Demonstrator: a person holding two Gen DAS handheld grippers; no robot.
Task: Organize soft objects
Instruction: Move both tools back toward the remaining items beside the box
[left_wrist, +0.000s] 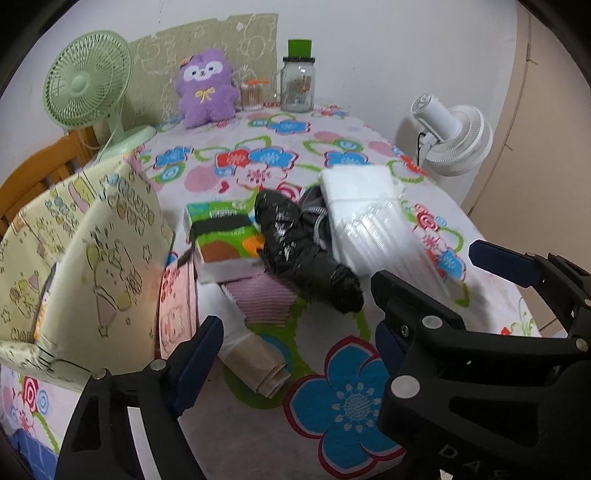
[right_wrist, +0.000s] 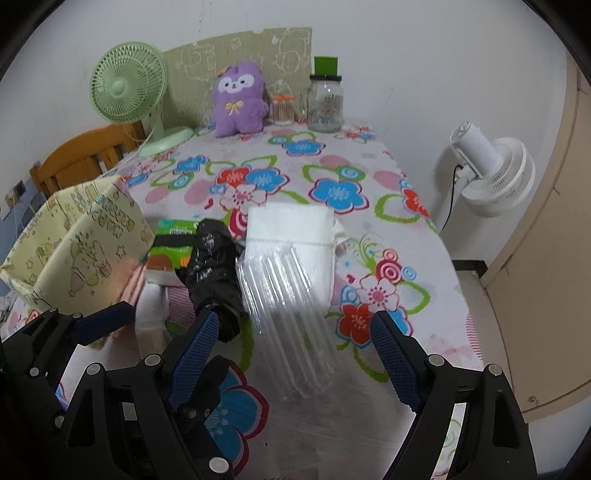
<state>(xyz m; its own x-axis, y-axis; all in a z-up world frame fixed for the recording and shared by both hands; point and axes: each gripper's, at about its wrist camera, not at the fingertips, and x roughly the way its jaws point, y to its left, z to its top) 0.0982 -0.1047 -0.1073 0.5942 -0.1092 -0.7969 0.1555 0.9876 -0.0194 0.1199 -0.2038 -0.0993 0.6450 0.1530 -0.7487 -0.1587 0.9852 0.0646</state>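
A flowered tablecloth (right_wrist: 332, 162) was seen. At twelve o'clock, soft items were heaped beside the fabric bin (left_wrist: 92, 236); left gripper (left_wrist: 295, 332) and right gripper (right_wrist: 291, 354) were held wide, empty, seemingly for sorting.

green desk fan (left_wrist: 86, 79) back left, glass jar (left_wrist: 296, 86) with green lid, white fan (right_wrist: 493, 171) off right, wooden chair (right_wrist: 79, 157), flowery tablecloth (left_wrist: 347, 402)

Purple plush toy (left_wrist: 206, 88); floral tablecloth (left_wrist: 347, 402); green fan (left_wrist: 86, 79).
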